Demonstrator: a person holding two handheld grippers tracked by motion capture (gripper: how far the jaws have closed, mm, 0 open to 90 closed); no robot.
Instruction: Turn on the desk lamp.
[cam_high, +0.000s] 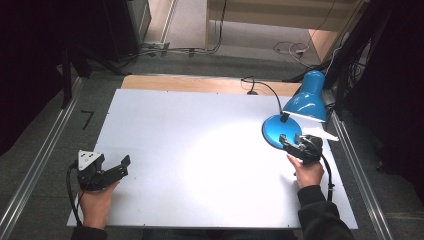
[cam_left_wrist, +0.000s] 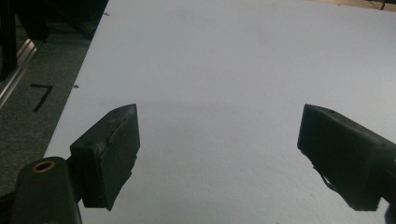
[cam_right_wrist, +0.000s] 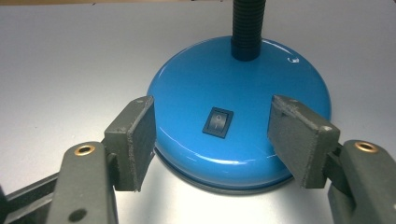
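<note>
Presently, item one: my right gripper (cam_right_wrist: 212, 140), jaws spread wide, one on each side of the near rim of the blue lamp base (cam_right_wrist: 243, 84), over it and gripping nothing. Whether the pads touch the base I cannot tell. Item two: the black rocker switch (cam_right_wrist: 217, 122) on the base top, lying between my right jaws. Item three: the black flexible neck (cam_right_wrist: 247, 28), rising from the far part of the base. Item four: the blue lamp shade (cam_high: 307, 97), hanging just beyond the base. Item five: the white table (cam_high: 200, 150), lit brightest beside the base. Item six: my left gripper (cam_left_wrist: 219, 149), well apart from the base near the table's opposite front corner, jaws wide apart and empty.
</note>
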